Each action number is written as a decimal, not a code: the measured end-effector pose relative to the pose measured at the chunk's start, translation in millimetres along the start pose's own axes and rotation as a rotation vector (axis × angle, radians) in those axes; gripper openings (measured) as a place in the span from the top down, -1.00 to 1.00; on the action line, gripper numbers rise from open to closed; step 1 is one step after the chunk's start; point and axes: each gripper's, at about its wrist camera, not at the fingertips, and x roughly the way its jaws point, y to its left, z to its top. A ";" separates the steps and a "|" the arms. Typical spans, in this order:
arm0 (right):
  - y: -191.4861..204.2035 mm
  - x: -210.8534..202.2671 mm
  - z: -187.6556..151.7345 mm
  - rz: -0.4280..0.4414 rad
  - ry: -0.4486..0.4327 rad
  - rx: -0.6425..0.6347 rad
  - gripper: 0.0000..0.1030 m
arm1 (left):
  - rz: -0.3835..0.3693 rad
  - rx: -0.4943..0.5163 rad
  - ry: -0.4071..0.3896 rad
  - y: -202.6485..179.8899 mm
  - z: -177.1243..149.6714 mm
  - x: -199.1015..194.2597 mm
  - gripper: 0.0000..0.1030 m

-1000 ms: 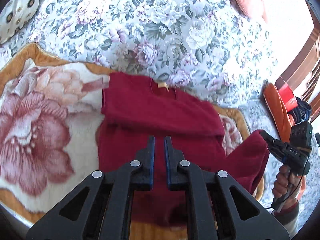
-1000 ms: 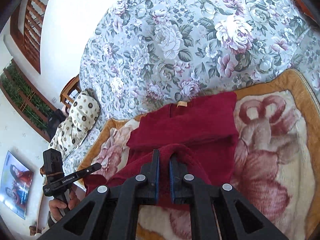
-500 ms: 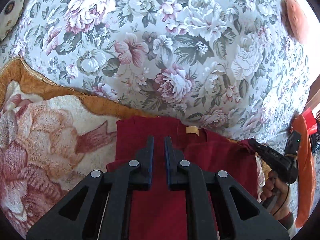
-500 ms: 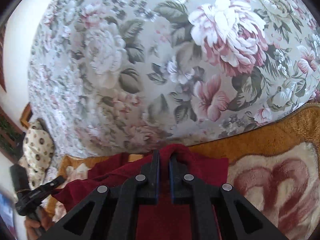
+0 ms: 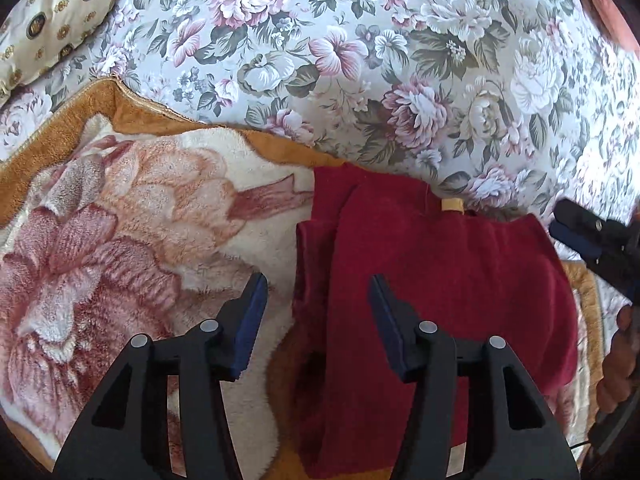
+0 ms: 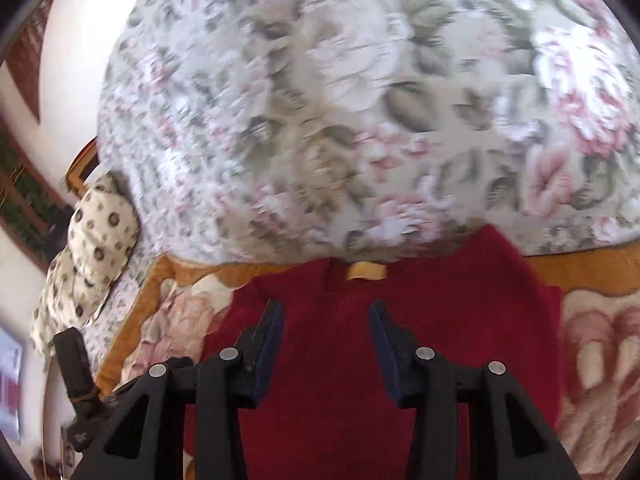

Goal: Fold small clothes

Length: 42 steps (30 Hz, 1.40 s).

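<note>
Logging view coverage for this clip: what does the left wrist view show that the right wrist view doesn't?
Left wrist only: the right gripper at the frame's right edge, the person's hand below it, and the sweater's folded left edge.

Right wrist only: the wall and a poster at far left; this view is motion-blurred.

Both: the red sweater with its tan label, the plush blanket, floral bedspread, dotted pillow. Both grippers' jaws are opening, clamping nothing.

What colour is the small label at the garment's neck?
Yellow-tan label on the dark red garment; clearest from the right wrist.
</note>
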 end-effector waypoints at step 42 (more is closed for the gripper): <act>-93.8 -27.3 -14.4 -0.662 -0.008 -0.004 0.28 | -0.207 0.073 -0.049 -14.3 7.2 -0.5 -0.05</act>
